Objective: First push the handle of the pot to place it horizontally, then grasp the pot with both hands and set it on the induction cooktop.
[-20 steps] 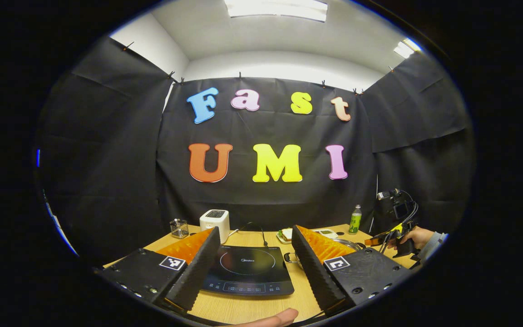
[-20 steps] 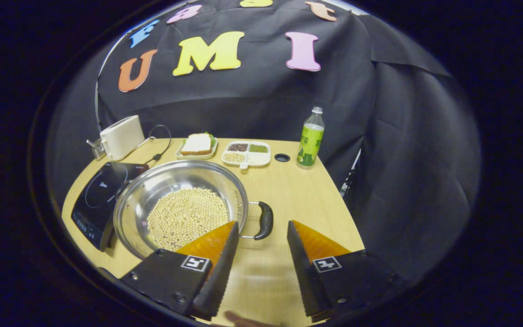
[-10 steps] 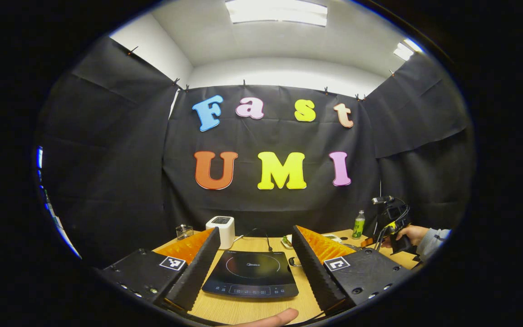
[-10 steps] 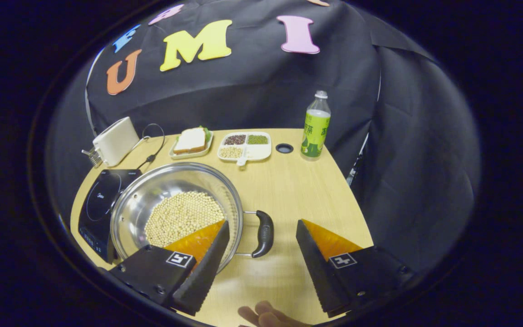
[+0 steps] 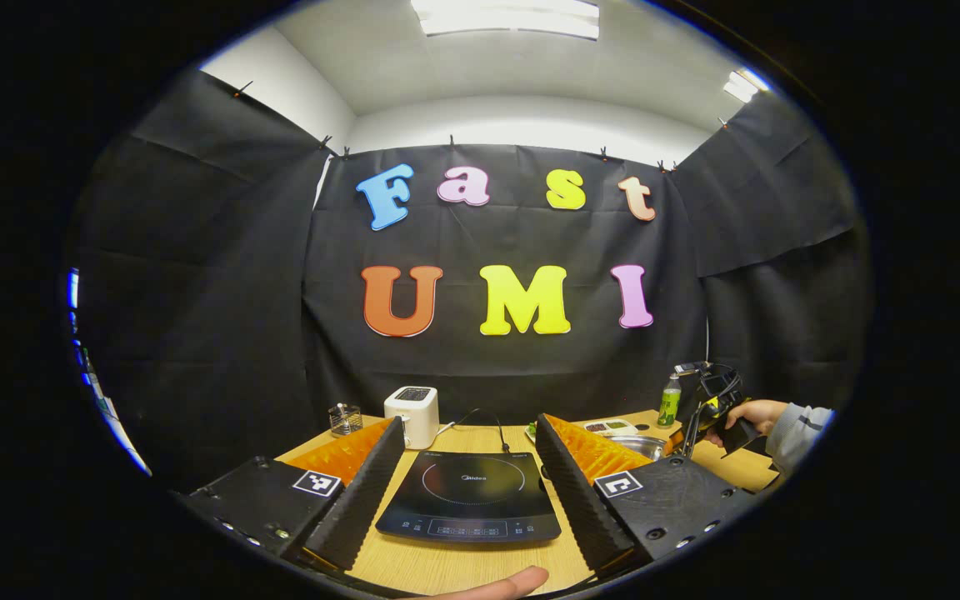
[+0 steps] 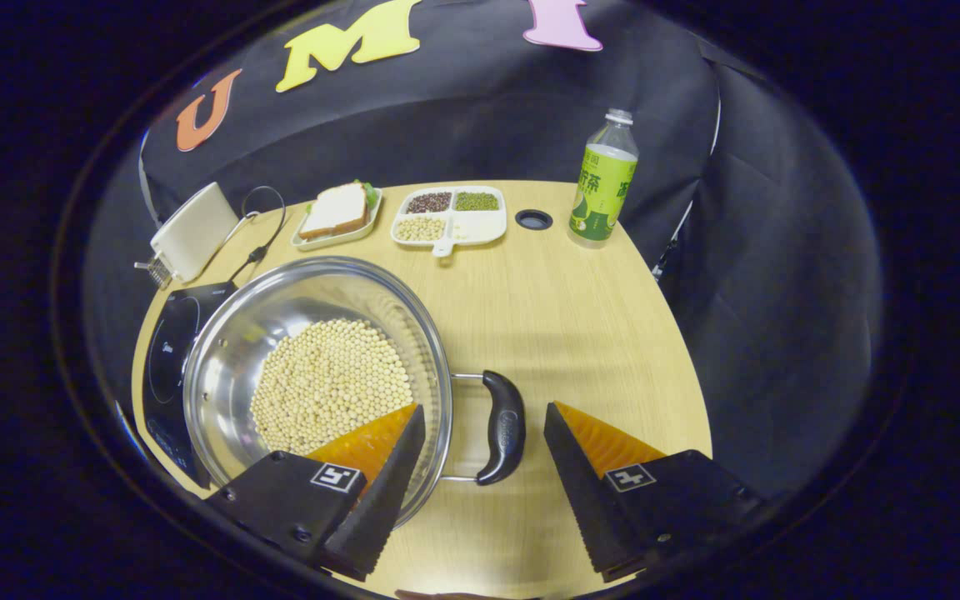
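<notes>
In my right gripper view, the right gripper (image 6: 480, 450) hangs over the near side of the pot (image 6: 317, 379), its jaws spread wide and holding nothing. The pot's black handle (image 6: 503, 427) lies in the gap between my two fingers, touching neither; the inner finger overlaps the steel rim, though I cannot tell whether it rests on it. The pot holds a bed of pale beans (image 6: 332, 385) and sits on the wooden table (image 6: 563, 317), its far-left side against the induction cooktop (image 6: 165, 358).

To the right of the handle the tabletop is bare up to its curved edge, which drops off against the black cloth. Farther back stand a green bottle (image 6: 603, 179), a divided tray of grains (image 6: 447, 215), a plate with a sandwich (image 6: 337, 215), and a white toaster (image 6: 192, 232) with its cord looping toward the cooktop. A small round hole (image 6: 533, 219) sits in the table beside the bottle.

In my left gripper view, the left gripper (image 5: 467, 479) is also wide open and empty, held low with the induction cooktop (image 5: 470, 496) framed between its fingers. A strip of table runs in front of the cooktop. This view looks level across the booth, so I get the ceiling lights (image 5: 507, 15), a little wire holder (image 5: 345, 418) beside the toaster (image 5: 413, 415), and, far right, a hand (image 5: 751, 414) with a grey sleeve holding the other gripper above a sliver of the pot's rim (image 5: 638, 444). A fingertip (image 5: 513, 582) peeks in at the bottom edge.
</notes>
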Demonstrator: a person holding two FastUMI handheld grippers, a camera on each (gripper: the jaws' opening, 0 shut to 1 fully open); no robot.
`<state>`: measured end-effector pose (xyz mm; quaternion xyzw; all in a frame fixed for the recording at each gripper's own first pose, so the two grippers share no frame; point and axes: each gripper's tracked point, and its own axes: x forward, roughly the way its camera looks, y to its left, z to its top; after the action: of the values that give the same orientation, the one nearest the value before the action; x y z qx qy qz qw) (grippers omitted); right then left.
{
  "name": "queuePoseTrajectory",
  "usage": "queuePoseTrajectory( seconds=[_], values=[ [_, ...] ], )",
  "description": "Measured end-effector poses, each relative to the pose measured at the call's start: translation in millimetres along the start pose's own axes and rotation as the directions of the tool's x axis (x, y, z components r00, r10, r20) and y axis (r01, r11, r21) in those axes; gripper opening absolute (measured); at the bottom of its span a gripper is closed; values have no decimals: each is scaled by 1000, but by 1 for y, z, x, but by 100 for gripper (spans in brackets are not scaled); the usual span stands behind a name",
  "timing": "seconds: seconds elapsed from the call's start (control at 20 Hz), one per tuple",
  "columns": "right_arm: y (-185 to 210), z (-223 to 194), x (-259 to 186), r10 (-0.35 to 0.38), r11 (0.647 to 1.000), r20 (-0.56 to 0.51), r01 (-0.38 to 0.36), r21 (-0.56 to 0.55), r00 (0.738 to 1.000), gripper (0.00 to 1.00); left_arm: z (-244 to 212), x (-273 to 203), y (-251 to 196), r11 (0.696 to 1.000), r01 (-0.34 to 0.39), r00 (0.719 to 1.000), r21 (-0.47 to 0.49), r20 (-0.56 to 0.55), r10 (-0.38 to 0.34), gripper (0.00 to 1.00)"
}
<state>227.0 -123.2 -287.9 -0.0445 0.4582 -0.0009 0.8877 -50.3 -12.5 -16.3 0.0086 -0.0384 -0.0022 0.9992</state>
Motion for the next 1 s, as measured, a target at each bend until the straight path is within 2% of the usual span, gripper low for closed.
queuePoseTrajectory(
  seconds=[0.15, 0.3, 0.4, 0.5, 0.65, 0.85, 1.0],
  values=[
    [2, 0, 1, 15, 1000, 11, -15, 17, 1000, 90, -22, 31, -19, 998, 37, 997, -54, -61, -41, 94],
    [-1, -3, 3, 14, 1000, 5, -14, 20, 1000, 90, -59, 82, -44, 996, 74, 982, -46, -170, -81, 94],
    [2, -2, 2, 27, 1000, 14, -27, 8, 1000, 90, -99, 117, -70, 991, 121, 949, -54, -287, -132, 94],
    [-1, 0, 2, 29, 1000, 24, -29, 4, 999, 89, -138, 144, -89, 985, 153, 901, -74, -399, -170, 94],
    [-2, -1, 3, 29, 1000, 22, -29, -4, 999, 89, -174, 176, -108, 980, 178, 851, -87, -487, -198, 95],
    [-4, -3, 7, 40, 999, 25, -40, -3, 999, 89, -225, 210, -119, 983, 161, 782, -93, -596, -184, 95],
    [-6, -6, 12, 49, 999, 24, -49, 7, 999, 89, -256, 230, -130, 981, 163, 719, -102, -668, -189, 94]
  ],
)
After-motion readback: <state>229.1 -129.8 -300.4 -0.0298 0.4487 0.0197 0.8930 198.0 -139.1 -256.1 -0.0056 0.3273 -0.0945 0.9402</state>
